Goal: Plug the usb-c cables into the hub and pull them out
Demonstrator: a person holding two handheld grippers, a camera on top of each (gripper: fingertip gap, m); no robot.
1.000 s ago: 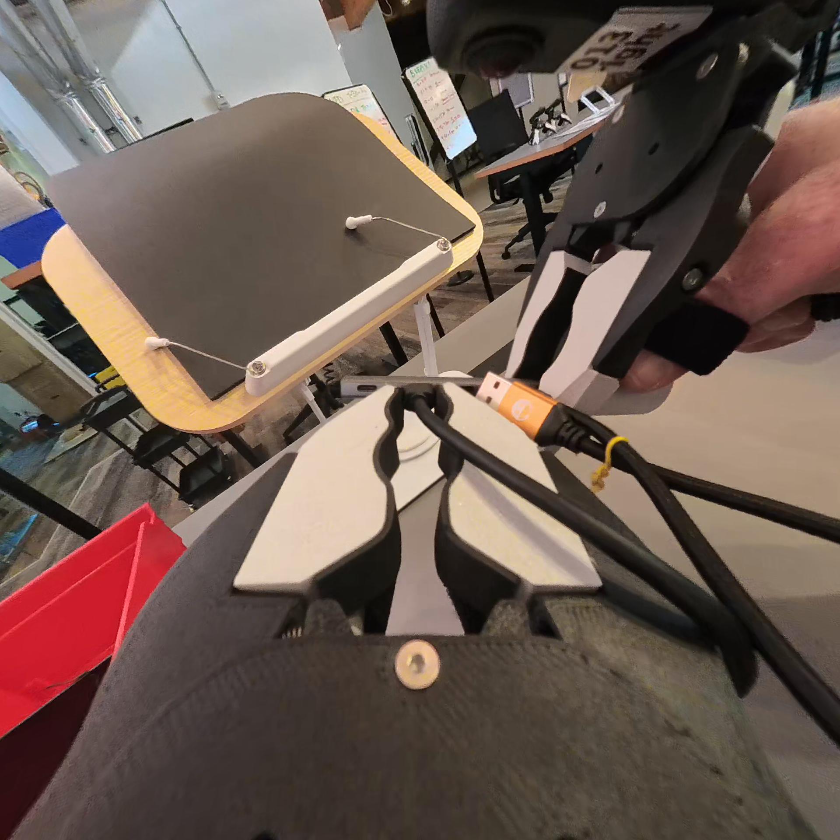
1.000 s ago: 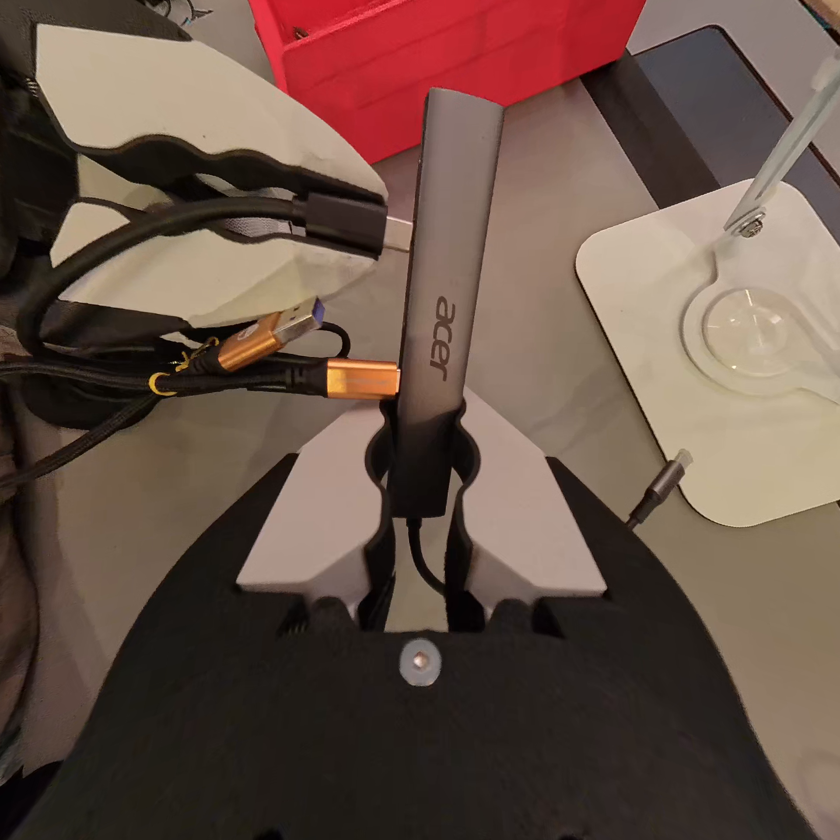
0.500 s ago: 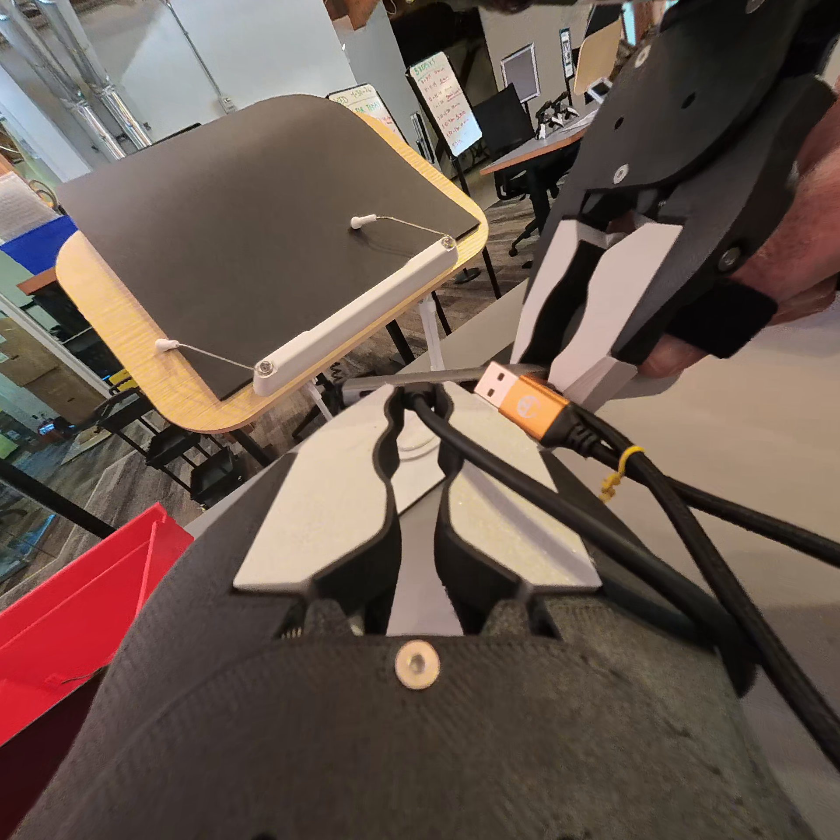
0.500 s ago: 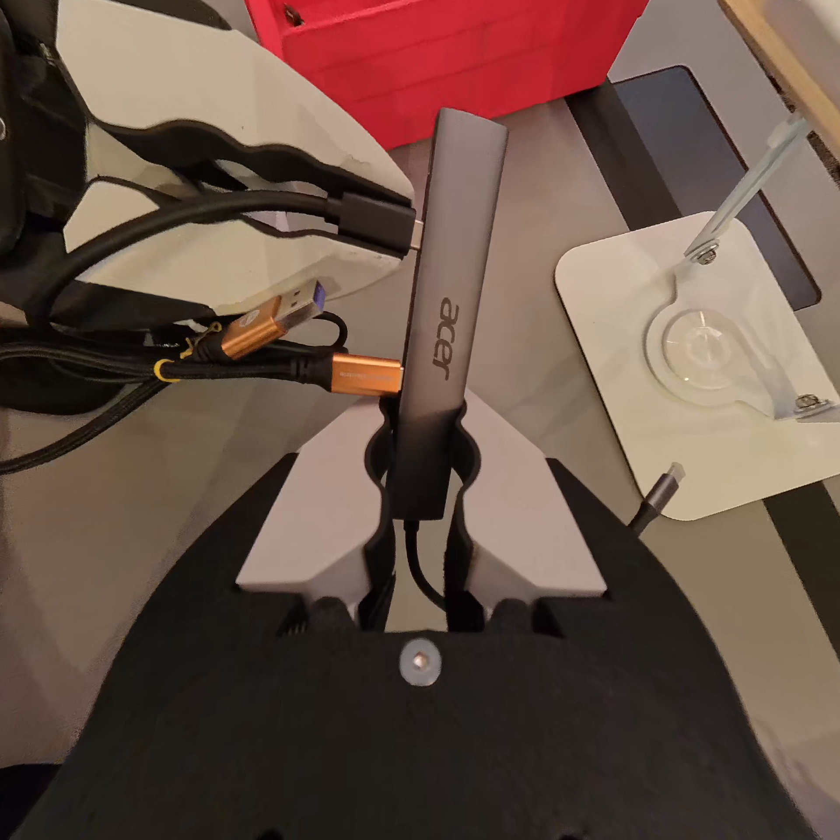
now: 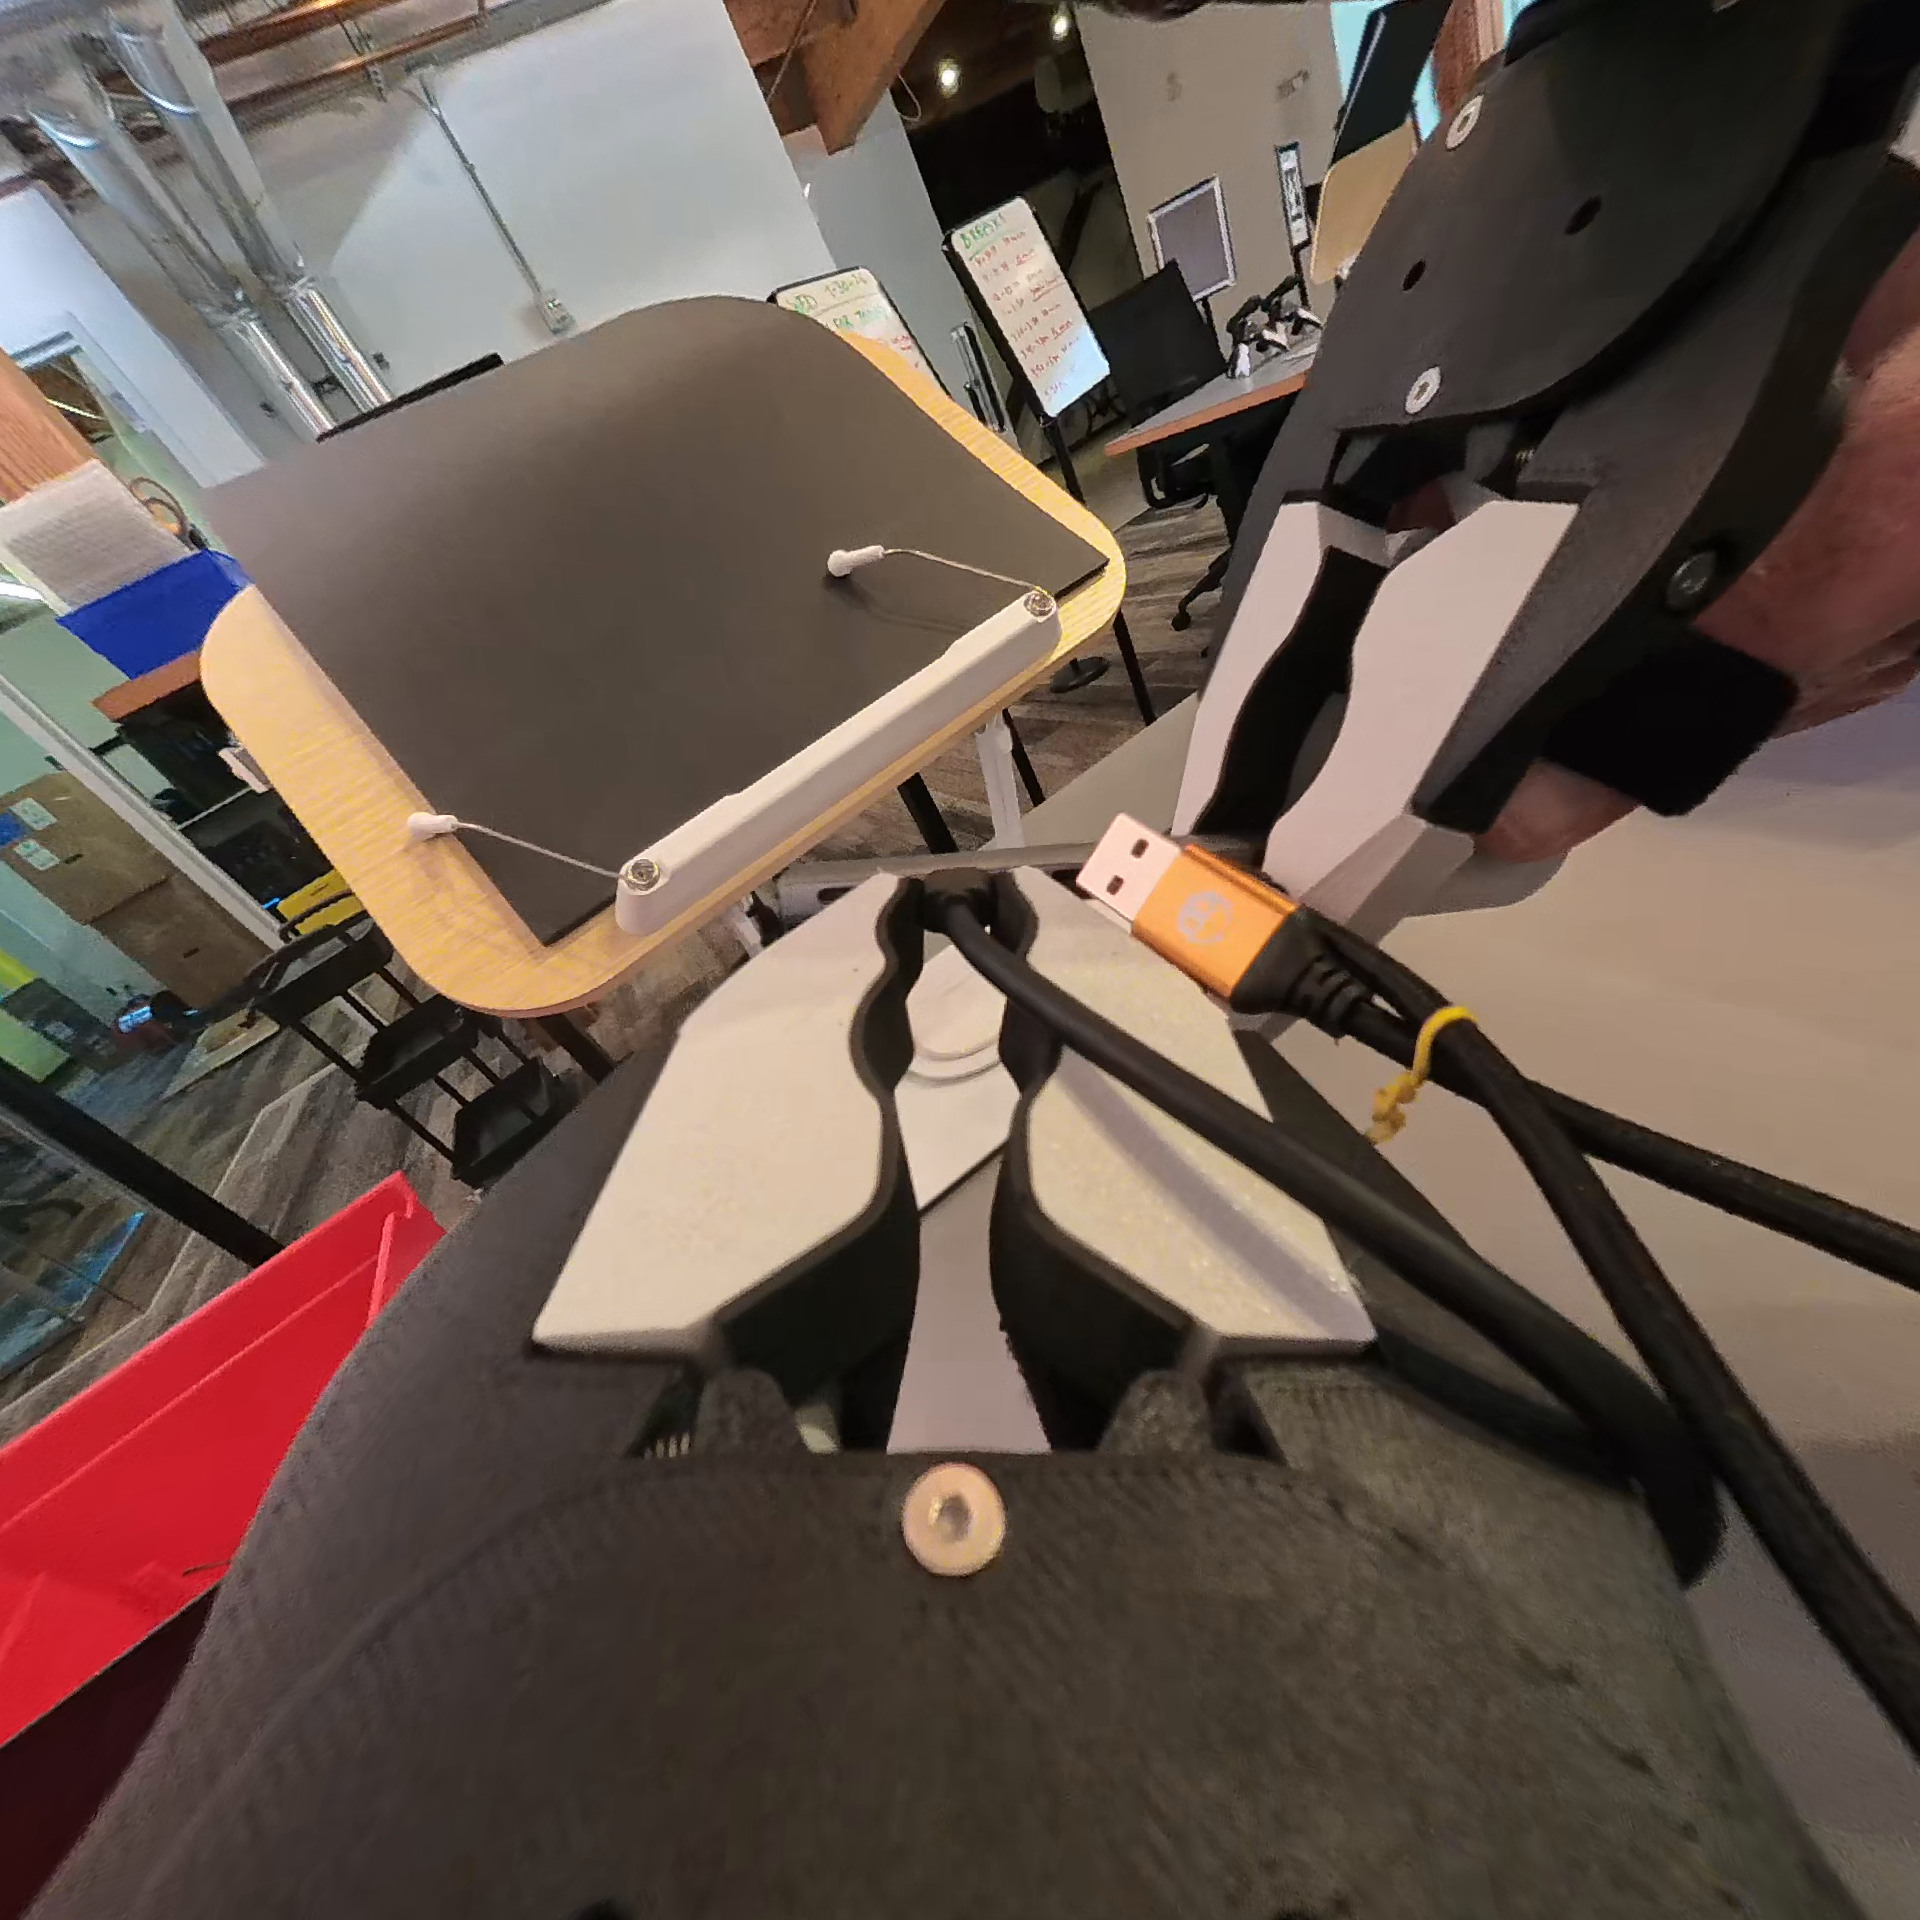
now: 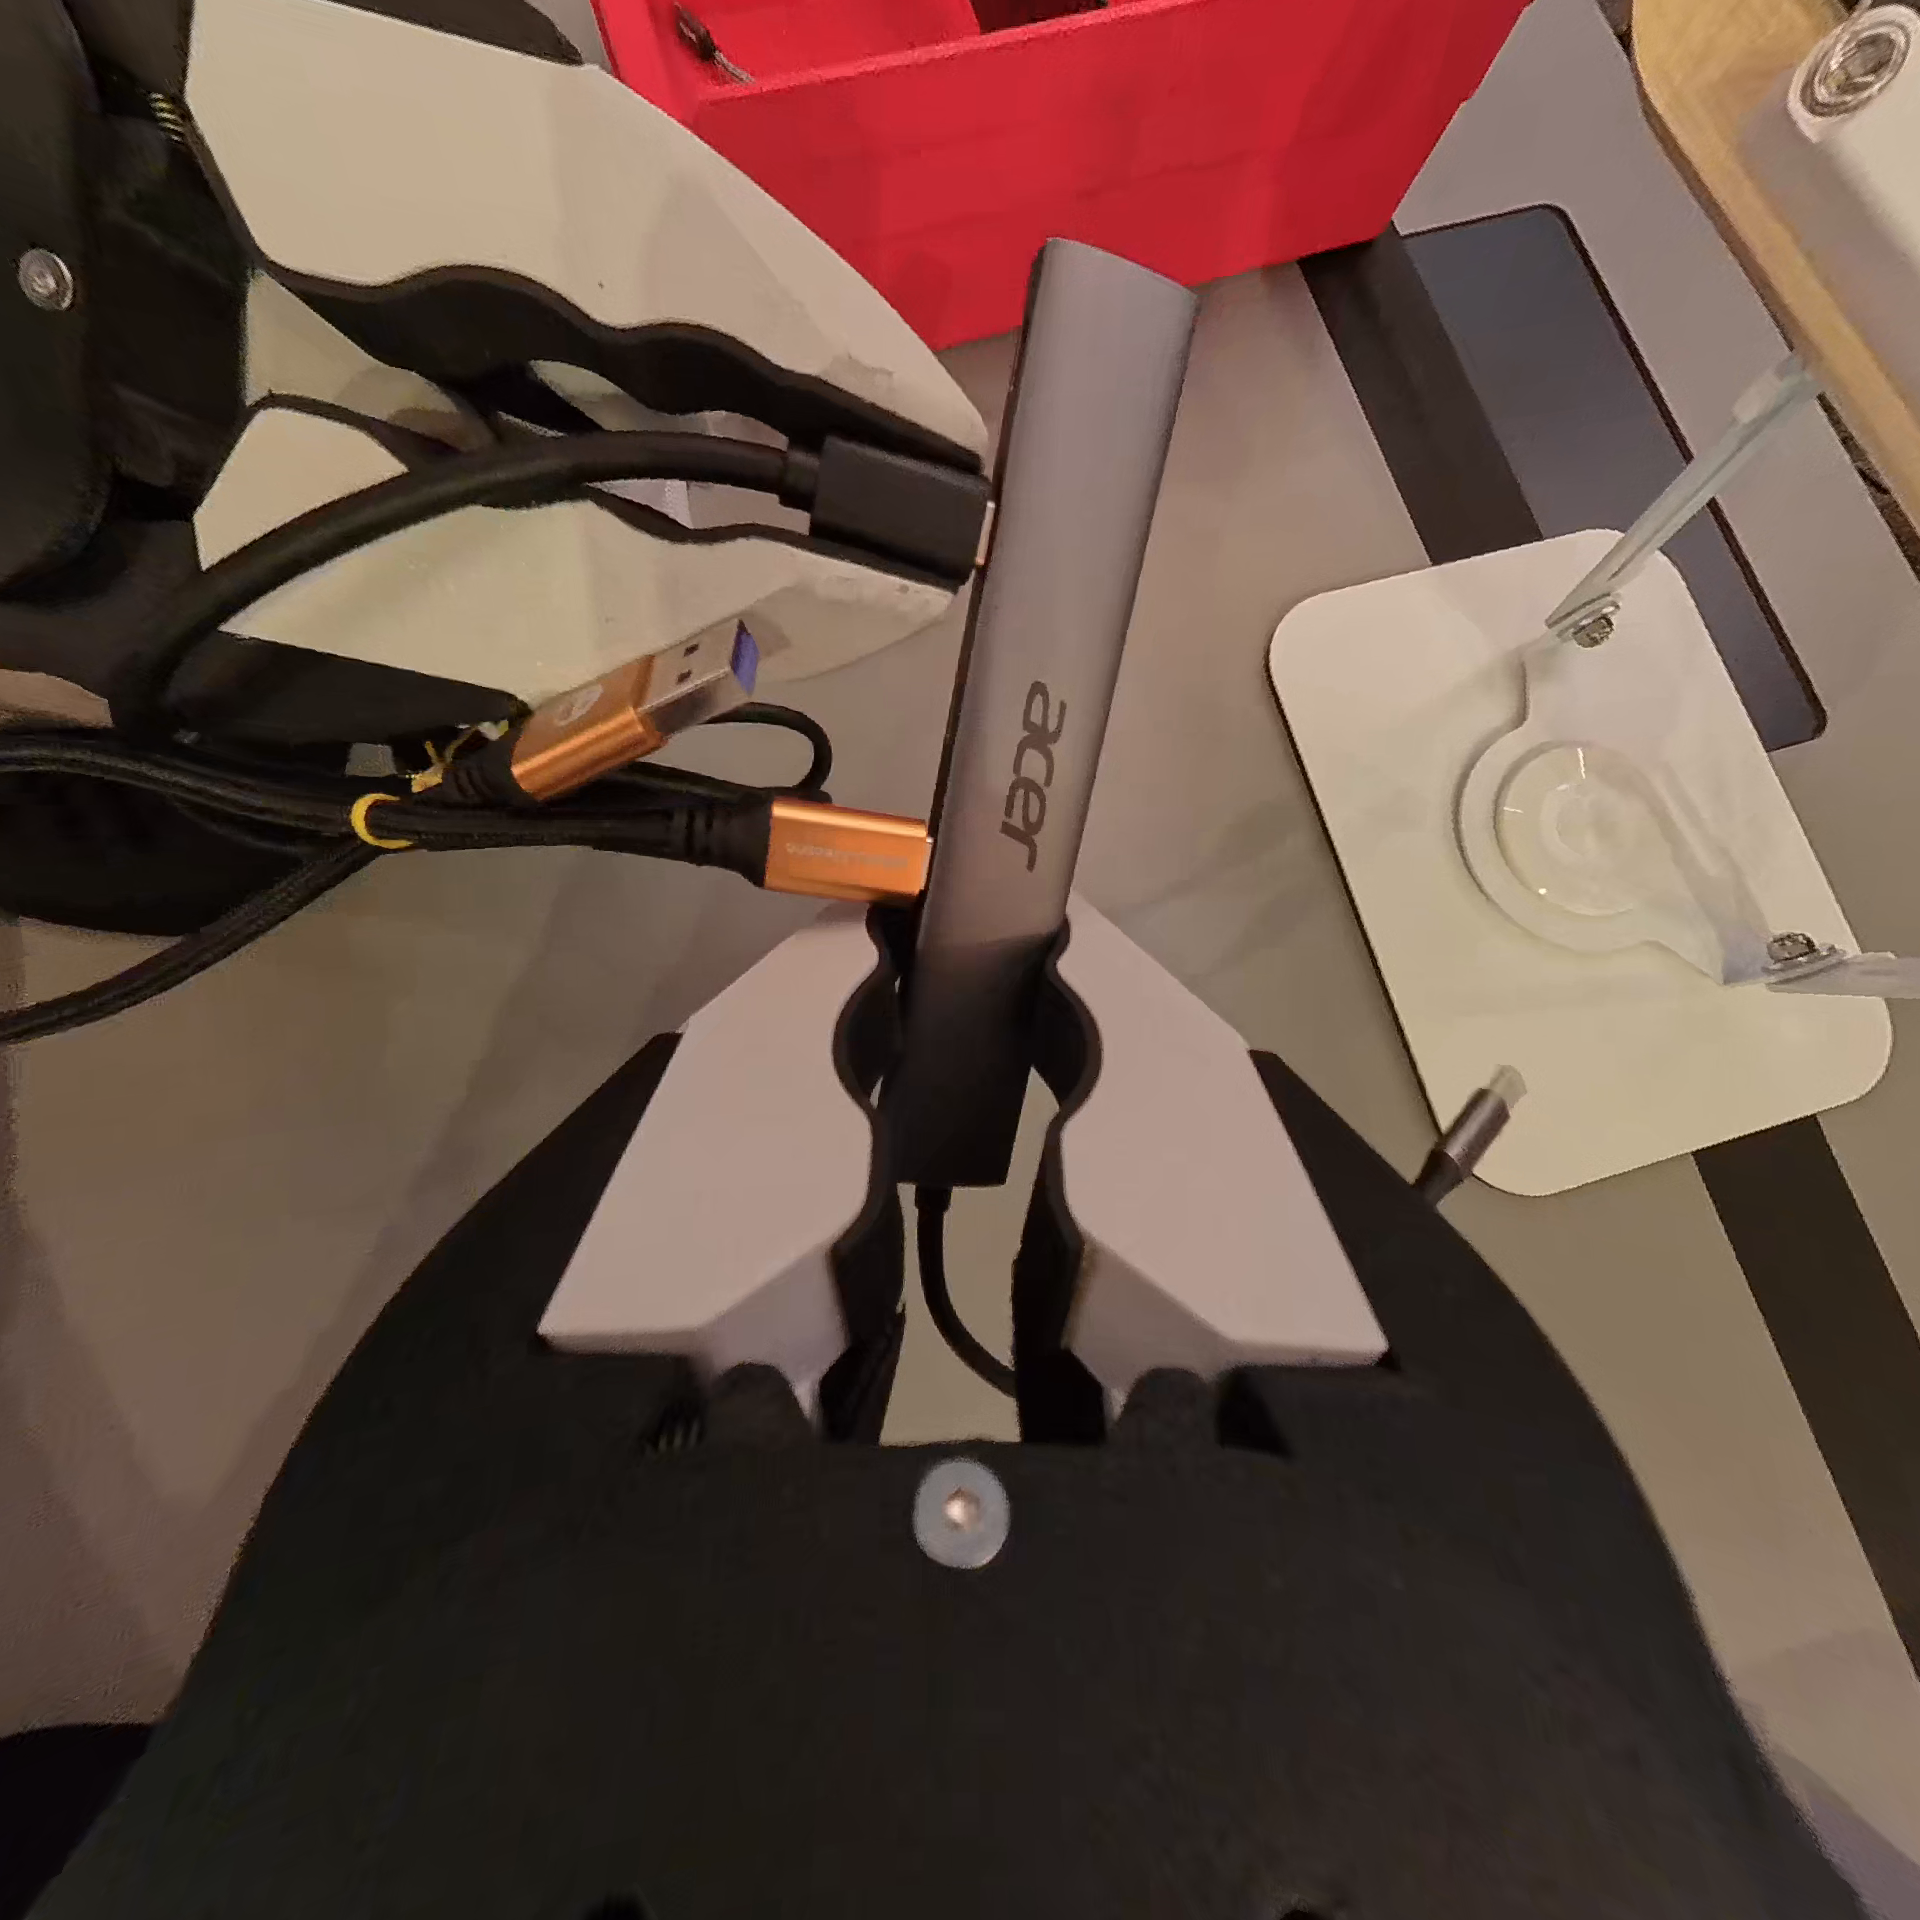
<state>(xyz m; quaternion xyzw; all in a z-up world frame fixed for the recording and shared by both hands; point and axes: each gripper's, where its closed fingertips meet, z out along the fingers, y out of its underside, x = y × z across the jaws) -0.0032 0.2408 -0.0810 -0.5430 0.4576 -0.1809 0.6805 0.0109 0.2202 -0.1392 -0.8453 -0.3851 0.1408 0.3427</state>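
Right gripper [image 6: 961,1029] clamps slim rigid grey metal hub [image 6: 1060,665] at its cable end; left gripper [image 6: 940,520] pinches stiff black plug [image 6: 894,504] by its moulded shell, seated at hub's edge; light, slippery; hold shells, not cords.

Black plug [image 6: 894,509] in left gripper [image 6: 961,520] now seats against hub [image 6: 1049,665] side at 9 o'clock; metal tip, exposed a second ago, nearly hidden. Hub leans slightly toward 1 o'clock. White stand base [image 6: 1351,1039] sits lower, toward 4 o'clock
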